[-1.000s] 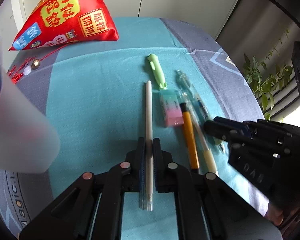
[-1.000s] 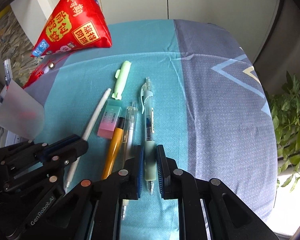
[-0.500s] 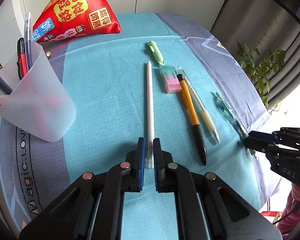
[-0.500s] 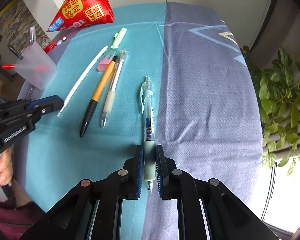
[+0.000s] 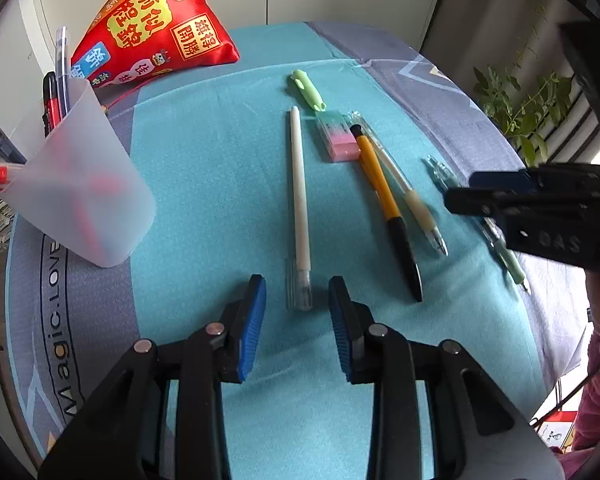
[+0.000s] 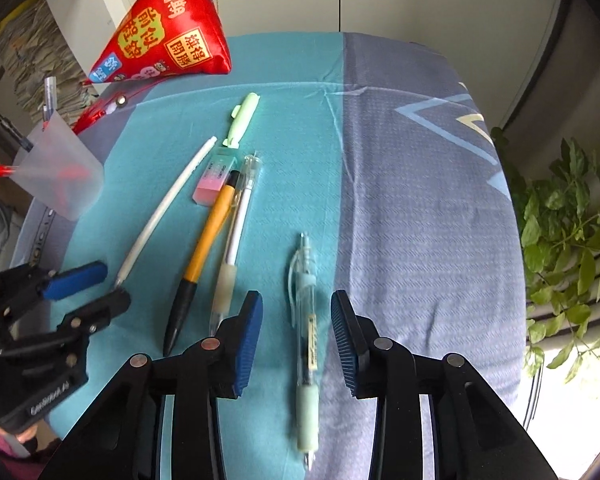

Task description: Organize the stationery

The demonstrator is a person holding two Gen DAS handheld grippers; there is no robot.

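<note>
In the left wrist view my left gripper (image 5: 297, 294) has its jaws opening around the clear cap end of a white pen (image 5: 300, 192); the pads do not touch it and it lies on the teal cloth. In the right wrist view my right gripper (image 6: 296, 306) has its jaws opening too, and a clear pen with a green grip (image 6: 308, 320) lies loose between them. An orange pen (image 6: 204, 248), a clear pen with a cream grip (image 6: 236, 236), a pink-green eraser (image 6: 216, 180) and a light green marker (image 6: 242, 124) lie between the two.
A frosted cup (image 5: 80, 184) with several pens stands at the left edge of the table. At the back left sits a red pouch (image 5: 160, 36). A potted plant (image 6: 572, 208) is off the right edge. Grey-blue cloth (image 6: 420, 200) lies bare on the right.
Both grippers were shut on their pens and have let go: the white pen and the green-grip pen now lie on the cloth. The right gripper came back in toward the other pens.
</note>
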